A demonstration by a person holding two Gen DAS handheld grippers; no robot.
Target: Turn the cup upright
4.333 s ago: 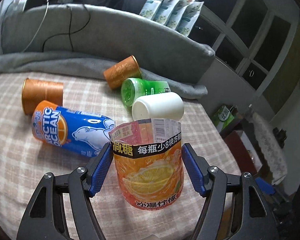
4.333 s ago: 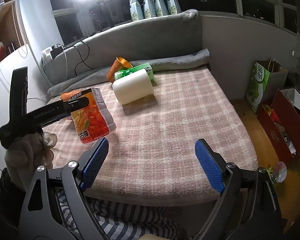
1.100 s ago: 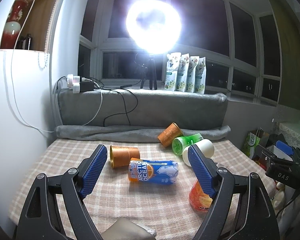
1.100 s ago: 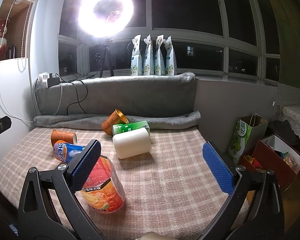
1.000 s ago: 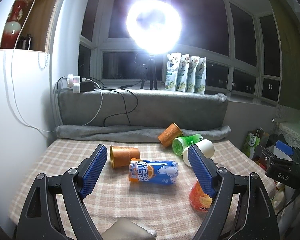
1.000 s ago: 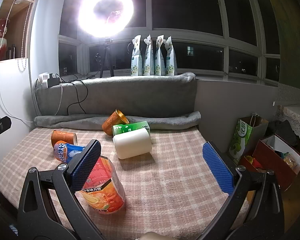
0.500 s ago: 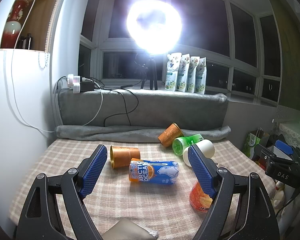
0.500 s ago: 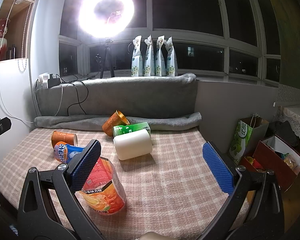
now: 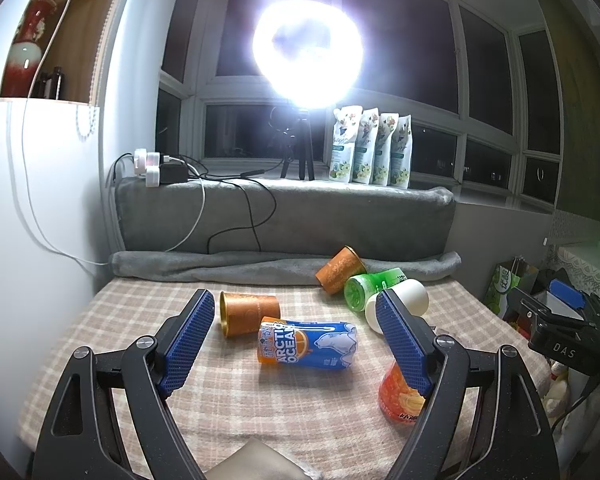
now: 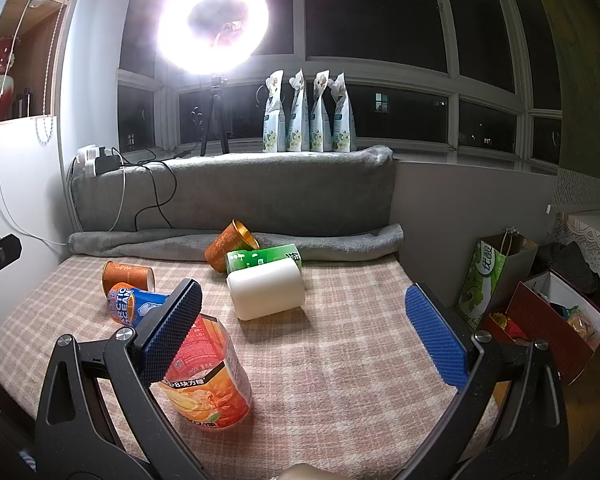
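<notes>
While both grippers are hanging wide open above the near edge of the checked cloth (image 10: 360, 360), the orange cup (image 10: 208, 376) is standing upright on it, gripped by neither. In the right wrist view the right gripper (image 10: 304, 336) is spreading its blue jaws far apart with nothing between them, and the orange cup is sitting low on the left, partly behind the left jaw rather than inside the gap. In the left wrist view the left gripper (image 9: 296, 340) is likewise holding its jaws apart and empty, and the orange cup (image 9: 396, 396) is peeking out below and behind the right jaw, again outside the gap. Framed between those left-gripper jaws, farther back on the cloth, a blue can (image 9: 308, 345) is lying on its side, and just behind it a brown cup (image 9: 248, 312) is lying on its side too, its open mouth turning to the left. Farther right, a white cup (image 10: 266, 288) is lying on its side, touching a green cup (image 10: 262, 258) that is lying just behind it, and a second brown cup (image 10: 228, 246) is leaning against the rolled grey blanket (image 10: 340, 240) at the back of the cloth. Behind all this a ring light (image 10: 212, 26) is glaring in front of dark windows, and four pouches (image 10: 308, 116) are standing in a row on the sill.
</notes>
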